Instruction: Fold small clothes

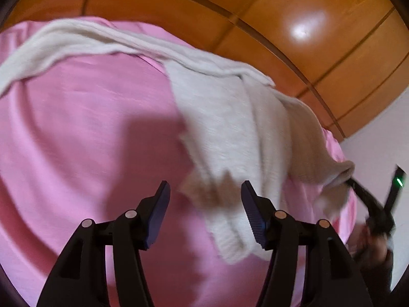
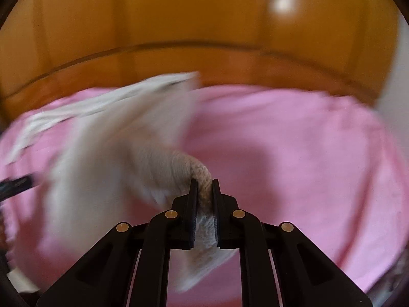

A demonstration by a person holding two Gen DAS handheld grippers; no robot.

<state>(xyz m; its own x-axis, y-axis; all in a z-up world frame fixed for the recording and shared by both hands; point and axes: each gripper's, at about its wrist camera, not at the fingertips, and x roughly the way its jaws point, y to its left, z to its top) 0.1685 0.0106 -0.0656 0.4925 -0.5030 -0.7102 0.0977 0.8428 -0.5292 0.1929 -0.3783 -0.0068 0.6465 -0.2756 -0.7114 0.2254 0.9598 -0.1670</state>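
On the pink sheet (image 1: 84, 133) lies a cream knit garment (image 1: 225, 117), spread across the far and right part of the bed. One long section of it runs along the far edge of the sheet toward the left; the main body slopes down toward the near side, and its lower end lies between the fingers of the left claw (image 1: 205, 194).

Left claw: jaws stand moderately wide. The pads do not press on the knit; the fabric passes between and below them, and contact cannot be confirmed. The left finger (image 1: 159, 204) is over bare sheet, the right finger over the garment's edge.

Right claw (image 2: 204, 192): jaws narrow, clamped on a bunched fold of the garment. The knit emerges above the fingertips as a rounded roll and hangs out below the pads as a short flap. From the grip, the fabric rises away to the left, lifted clear of the sheet there; that part is blurred.

In the left wrist view, the right claw appears at the right edge, gripping the garment's corner, with a green light (image 1: 398, 181) on its body and a hand (image 1: 370, 245) behind it. In the right wrist view, one dark tip of the left claw shows at the left edge.

Behind the bed stands a glossy wooden panelled surface (image 1: 281, 12).
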